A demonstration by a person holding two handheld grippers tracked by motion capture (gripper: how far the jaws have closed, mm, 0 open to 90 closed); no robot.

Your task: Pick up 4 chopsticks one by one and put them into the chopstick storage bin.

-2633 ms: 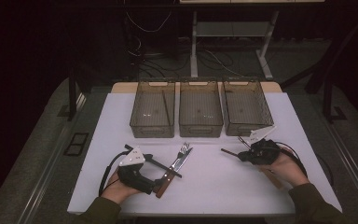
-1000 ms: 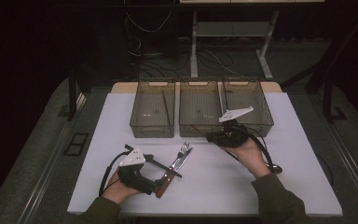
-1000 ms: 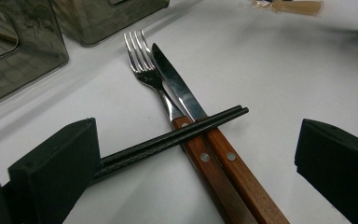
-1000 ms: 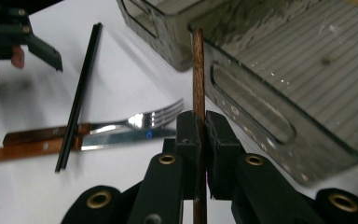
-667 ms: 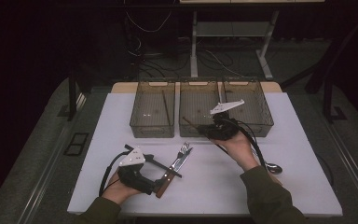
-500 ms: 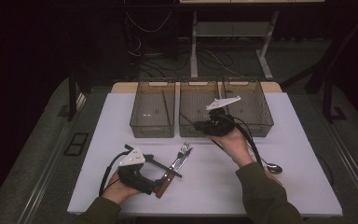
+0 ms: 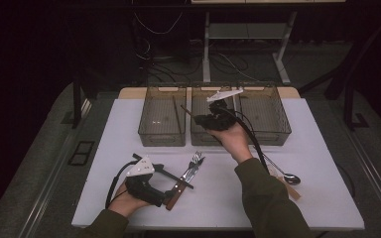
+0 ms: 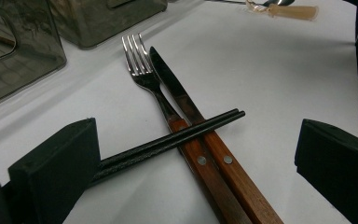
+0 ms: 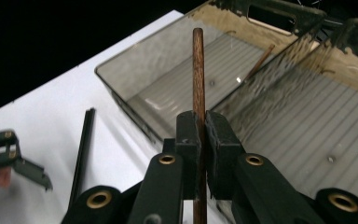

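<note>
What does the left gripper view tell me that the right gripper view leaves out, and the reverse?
Left gripper view: a fork and a knife with wooden handles lie side by side, and the left gripper has its jaws wide open.
Right gripper view: the right gripper has its jaws shut on a brown chopstick, and a second brown stick lies in a bin.
Shared: the black chopsticks, the smoky bins and the white table.
</note>
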